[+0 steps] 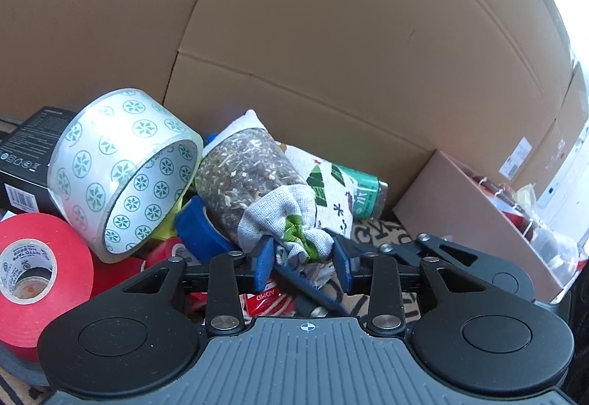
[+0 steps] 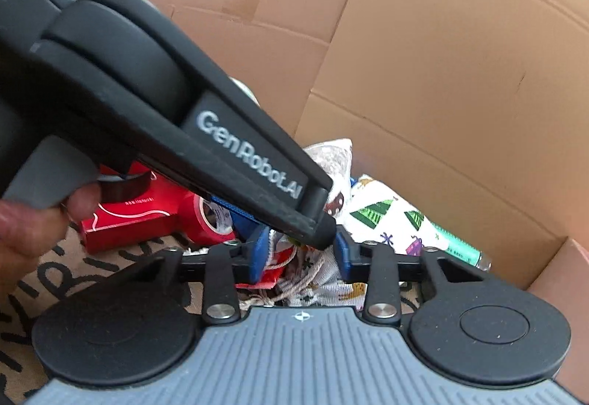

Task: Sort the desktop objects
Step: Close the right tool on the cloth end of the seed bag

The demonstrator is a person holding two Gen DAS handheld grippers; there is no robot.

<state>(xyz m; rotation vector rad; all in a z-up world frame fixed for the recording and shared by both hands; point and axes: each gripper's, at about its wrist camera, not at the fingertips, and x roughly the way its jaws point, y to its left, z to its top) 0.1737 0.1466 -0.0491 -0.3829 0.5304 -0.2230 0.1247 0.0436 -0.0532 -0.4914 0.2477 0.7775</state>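
A cardboard box [image 1: 331,37] backs the clutter as a herb-filled pouch [image 1: 243,177] is worked on; its gathered cloth neck [image 1: 294,239] lies between the left gripper [image 1: 303,258]'s parted jaws, seemingly unpressed. The right gripper [image 2: 300,254] is seen partly open over drawstrings. A firm closing is judged next.

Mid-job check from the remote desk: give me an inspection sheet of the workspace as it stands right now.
Surface: patterned mat with black lettering, mostly covered.
Job's things: herb-filled sachet with its gathered cloth end between the left gripper's pads; patterned clear tape roll leaning on the pile; red tape roll; blue tape roll; Christmas-tree fabric pouch.
Clutter: black box, red box, green tube, small cardboard tray of items.
Grippers: left gripper open around the cloth end, pads not pressing; right gripper over strings and fabric, grip unclear.
Cables: nothing seen.
Surroundings: large cardboard boxes behind.
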